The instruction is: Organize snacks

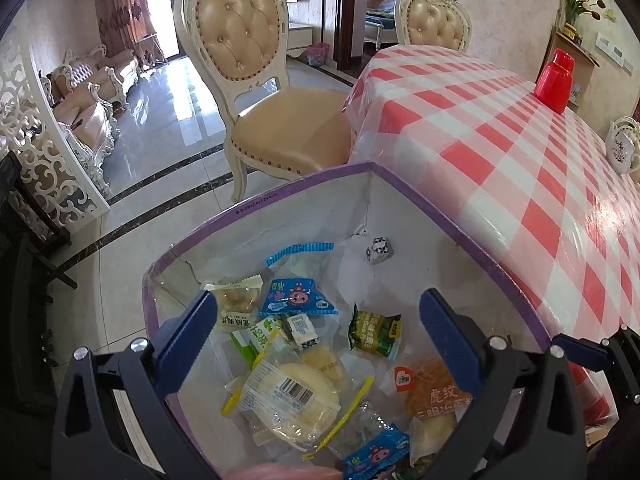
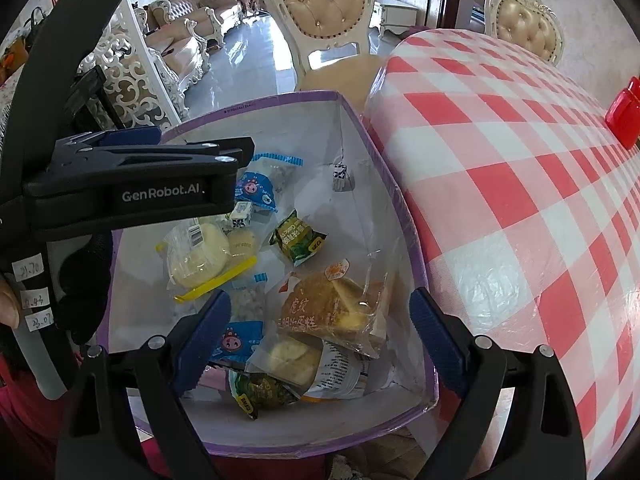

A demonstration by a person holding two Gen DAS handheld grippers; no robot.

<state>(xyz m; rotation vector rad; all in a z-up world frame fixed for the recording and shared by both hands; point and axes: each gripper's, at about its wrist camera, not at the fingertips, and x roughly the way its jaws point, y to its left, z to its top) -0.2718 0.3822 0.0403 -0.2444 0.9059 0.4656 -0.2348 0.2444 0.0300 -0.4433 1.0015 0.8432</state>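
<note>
A purple-rimmed white box (image 1: 280, 194) (image 2: 280, 100) stands beside the table and holds several wrapped snacks. Among them are a pale bun in clear wrap (image 1: 292, 396) (image 2: 196, 256), a green packet (image 1: 374, 334) (image 2: 300, 242), a blue cartoon packet (image 1: 296, 298) (image 2: 256, 190) and an orange-labelled cake packet (image 1: 432, 392) (image 2: 332, 308). A small black-and-white candy (image 1: 378, 250) (image 2: 340, 176) lies alone near the far corner. My left gripper (image 1: 318, 332) hovers open over the box with nothing in it. My right gripper (image 2: 320, 332) is also open and empty above the box's near end.
The table with a red-and-white checked cloth (image 1: 500, 140) (image 2: 520, 160) runs along the box's right side and carries a red container (image 1: 554, 80) and a white teapot (image 1: 622, 148). A cream padded chair (image 1: 260, 80) stands behind the box on glossy floor tiles.
</note>
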